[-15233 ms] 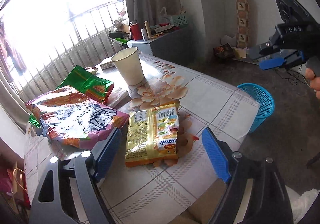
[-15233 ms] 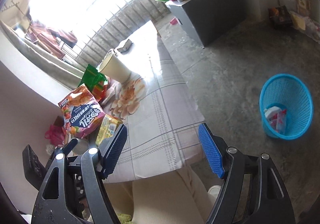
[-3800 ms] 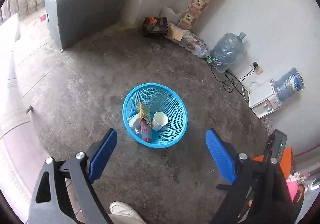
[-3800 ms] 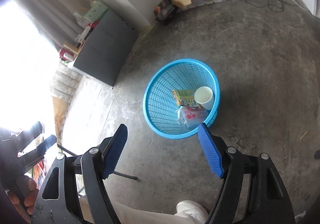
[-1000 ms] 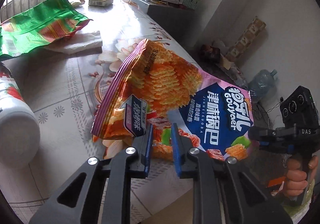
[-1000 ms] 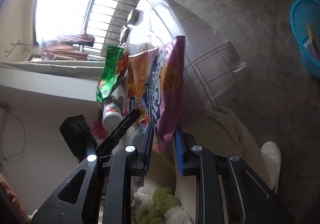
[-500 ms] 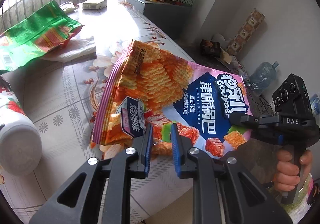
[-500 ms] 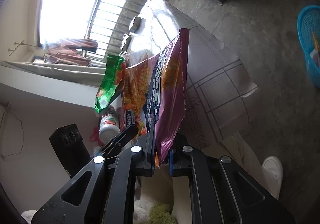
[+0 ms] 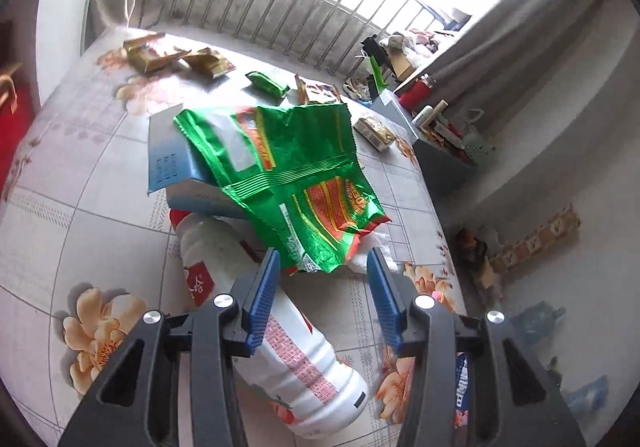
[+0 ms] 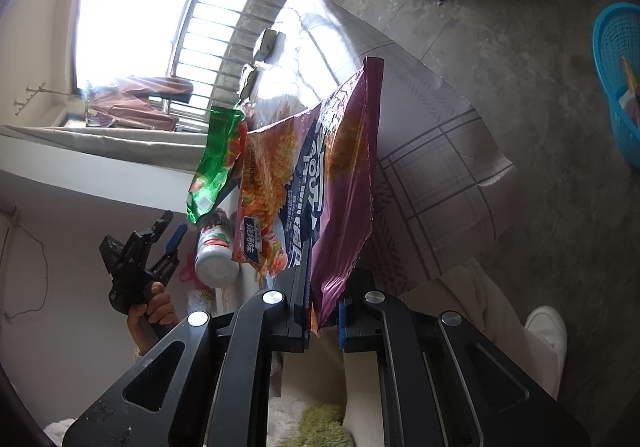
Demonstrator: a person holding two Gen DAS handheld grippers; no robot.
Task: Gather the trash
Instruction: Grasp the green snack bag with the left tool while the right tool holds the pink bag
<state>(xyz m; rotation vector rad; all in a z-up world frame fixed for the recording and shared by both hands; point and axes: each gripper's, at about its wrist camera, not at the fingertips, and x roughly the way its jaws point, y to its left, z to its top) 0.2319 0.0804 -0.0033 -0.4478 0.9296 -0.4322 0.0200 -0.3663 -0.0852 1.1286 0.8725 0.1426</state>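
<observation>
Handed over since half a second ago, the chip bag [image 10: 320, 183] is now hanging from the right claw [image 10: 322, 321] alone, and the left claw [image 9: 320, 287] is swinging back over the bench [image 9: 80, 207].

That left claw is opening, its blue pads standing apart with nothing between them; the low corner of the green bag [image 9: 288, 175] is lying just ahead of the tips. Under that bag a white bottle [image 9: 272, 327] is lying on its side, and a blue box [image 9: 168, 155] is propping up its far end. Smaller wrappers are sitting farther off by the window rail.

The right claw is pinching the bag by its bottom edge, pads fully closed on the foil, with the bag standing up and leaning over the bench corner. The basket [image 10: 616, 87] is waiting on the floor, well apart at the right edge.

Risks, as I judge them: the thin edge grip may be letting slick foil slide out on the way to the basket. On the left, closing too low could be catching the bottle instead and rolling it, or dragging the box along with the green bag.
</observation>
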